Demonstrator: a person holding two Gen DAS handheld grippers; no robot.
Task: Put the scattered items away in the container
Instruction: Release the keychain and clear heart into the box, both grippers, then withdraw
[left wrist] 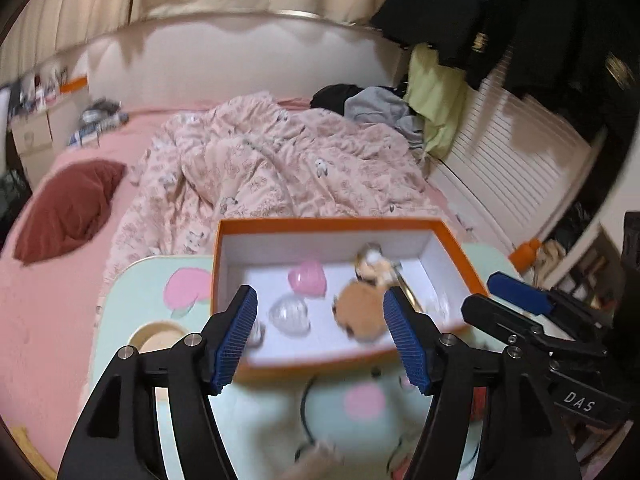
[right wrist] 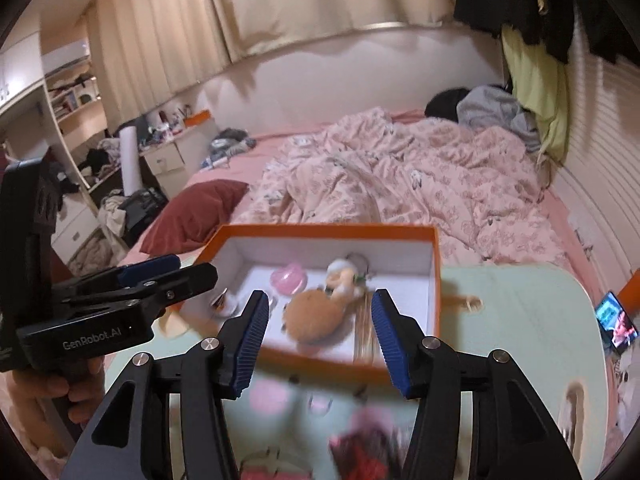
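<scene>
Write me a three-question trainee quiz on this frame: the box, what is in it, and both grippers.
1. True or false: the pink heart lies inside the orange box.
2. Which describes the left gripper and right gripper? A) both open and holding nothing B) left shut on the brown plush toy C) right shut on the clear heart
3. Fill in: the box stands on a pale ____ table.

Key: 1 true. 2 A. 3 green; some blurred items lie on it in front of the box.
</scene>
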